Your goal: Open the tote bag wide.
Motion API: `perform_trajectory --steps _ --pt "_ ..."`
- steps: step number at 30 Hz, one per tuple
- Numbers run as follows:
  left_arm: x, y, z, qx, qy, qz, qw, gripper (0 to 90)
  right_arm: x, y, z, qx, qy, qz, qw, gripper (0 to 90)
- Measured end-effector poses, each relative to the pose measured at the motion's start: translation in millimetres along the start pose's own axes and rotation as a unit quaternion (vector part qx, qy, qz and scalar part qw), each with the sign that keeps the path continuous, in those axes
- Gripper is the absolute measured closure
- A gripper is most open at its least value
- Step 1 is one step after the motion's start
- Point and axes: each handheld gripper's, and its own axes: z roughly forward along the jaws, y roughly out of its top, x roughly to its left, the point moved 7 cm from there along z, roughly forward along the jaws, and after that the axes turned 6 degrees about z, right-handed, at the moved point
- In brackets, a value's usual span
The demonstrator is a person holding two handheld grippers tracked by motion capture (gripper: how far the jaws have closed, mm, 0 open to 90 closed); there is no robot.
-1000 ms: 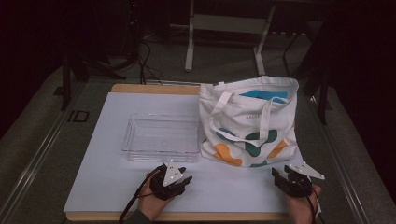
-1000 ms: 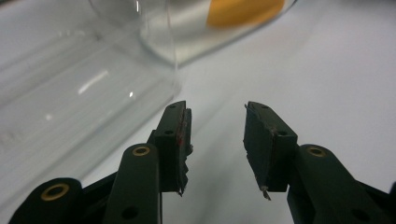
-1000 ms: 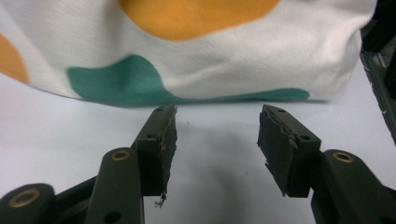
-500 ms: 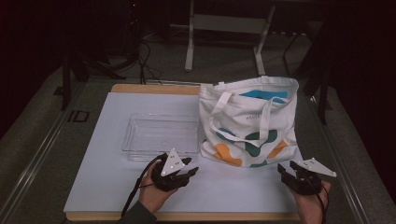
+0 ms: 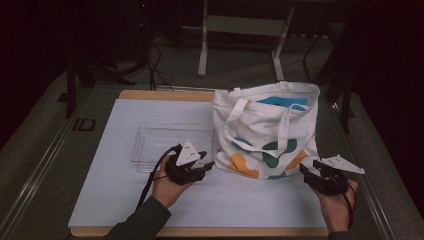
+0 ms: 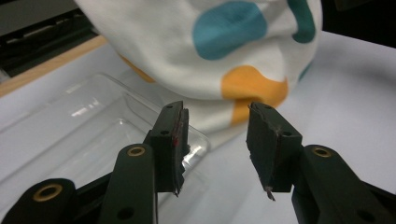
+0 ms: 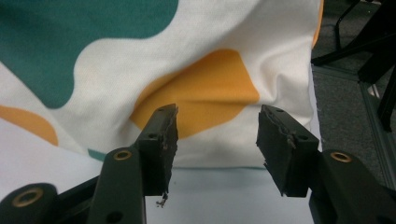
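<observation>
White surface (image 5: 120, 200) in a dark room, w/ a printed tote bag (image 5: 267, 132) lying at right-centre and a clear plastic tray (image 5: 150, 145) touching its left edge. Left claw (image 5: 206, 165) hovers at the bag's lower-left corner, over the tray's near right end — jaws part-open, having just widened a little, nothing between them. Right claw (image 5: 304, 170) sits just off the bag's lower-right corner, jaws apart, empty. Step in hand, probably: approach to the bag. Next move calls for each claw to close on fabric — corner or handle.
</observation>
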Motion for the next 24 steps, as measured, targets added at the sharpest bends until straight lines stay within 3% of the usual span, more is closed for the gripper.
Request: perform_trajectory --steps 12,16,24 --pt "39.5 16.0 12.9 0.008 0.006 -0.012 0.9999 56.1 -10.5 26.8 -0.5 -0.016 0.001 0.009 0.9998 49.6" --pt "47.6 24.5 19.6 -0.003 0.002 -0.016 0.9999 55.7 -15.0 36.0 -0.2 -0.019 0.004 0.012 0.9997 52.9" --pt "56.9 33.3 36.8 0.009 0.007 -0.010 0.9999 53.7 -24.9 60.6 1.1 -0.036 0.012 0.035 0.9987 61.0"
